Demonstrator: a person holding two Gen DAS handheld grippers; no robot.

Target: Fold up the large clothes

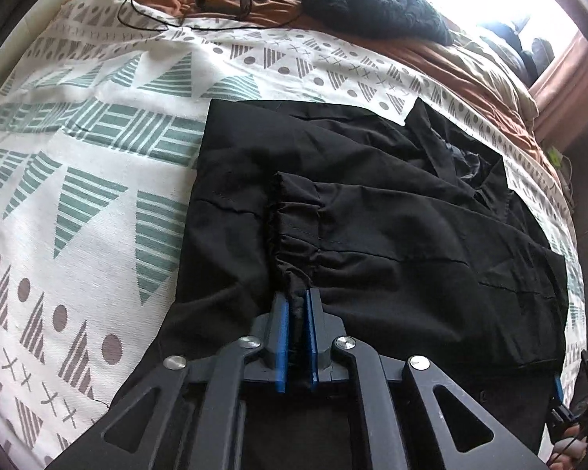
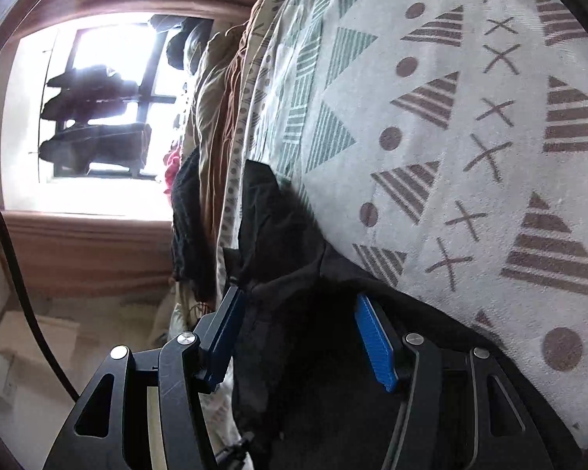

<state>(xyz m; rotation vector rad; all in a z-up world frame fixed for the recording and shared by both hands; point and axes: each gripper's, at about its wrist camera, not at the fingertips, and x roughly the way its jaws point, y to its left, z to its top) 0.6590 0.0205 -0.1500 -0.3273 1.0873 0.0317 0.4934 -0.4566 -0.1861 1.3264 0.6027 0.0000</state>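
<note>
Bedspread (image 1: 98,149) bears black garment (image 1: 372,196); left tongs (image 1: 298,305) pinch it, right tongs (image 2: 298,305) apart.

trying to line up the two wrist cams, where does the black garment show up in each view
Left wrist: the black garment fills the centre and right, its bunched edge pinched in the left gripper.
Right wrist: it runs up the lower middle, between the open fingers of the right gripper.
Shared landmark: the triangle-patterned bedspread under it.
</note>
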